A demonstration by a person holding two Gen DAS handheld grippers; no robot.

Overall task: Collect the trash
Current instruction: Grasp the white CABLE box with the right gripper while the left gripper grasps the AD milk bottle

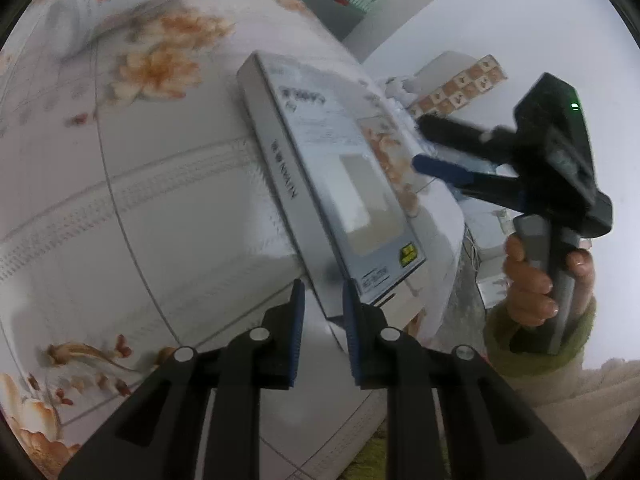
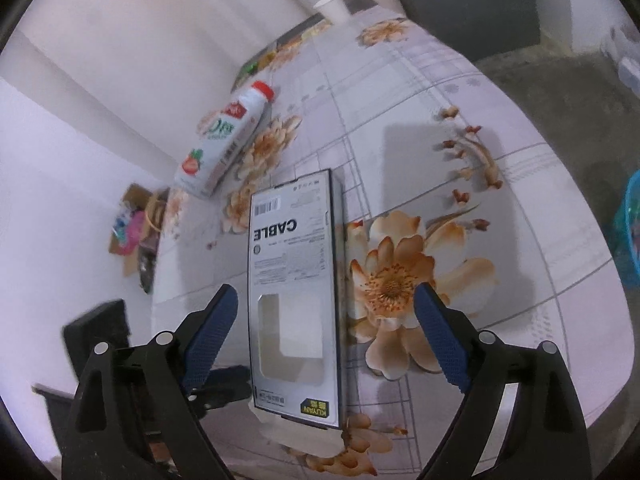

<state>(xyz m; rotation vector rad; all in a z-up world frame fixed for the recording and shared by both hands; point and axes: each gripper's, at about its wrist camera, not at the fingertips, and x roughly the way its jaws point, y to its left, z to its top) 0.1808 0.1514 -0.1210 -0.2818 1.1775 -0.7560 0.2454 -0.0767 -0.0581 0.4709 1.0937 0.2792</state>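
On the floral tablecloth (image 2: 440, 128), from left to right in the right wrist view: a white drink bottle (image 2: 224, 140) with a red cap and a strawberry label, lying on its side near the left edge; a flat grey cable box (image 2: 294, 272) printed "CABLE", lying flat with a cut-out window toward the near end and that near end hanging a little over the table edge; a large orange flower print just right of the box; far back, a white paper cup (image 2: 332, 7) standing upright.

Off the table at left, a cardboard carton of mixed clutter on the floor (image 2: 132, 228); at the far right edge, part of a blue basket (image 2: 630, 232) (contents too blurred to name).

Right gripper (image 2: 326, 300) held over the near half of the box, fingers spread wide to either side of it, pads clear of its edges, nothing gripped.

In the left wrist view, left gripper (image 1: 323, 300) with fingers nearly together but a narrow gap showing, nothing between them, tips just beside the box's (image 1: 332, 176) near corner; at right, a hand (image 1: 536, 284) in a green cuff around the right gripper's (image 1: 420, 144) handle.
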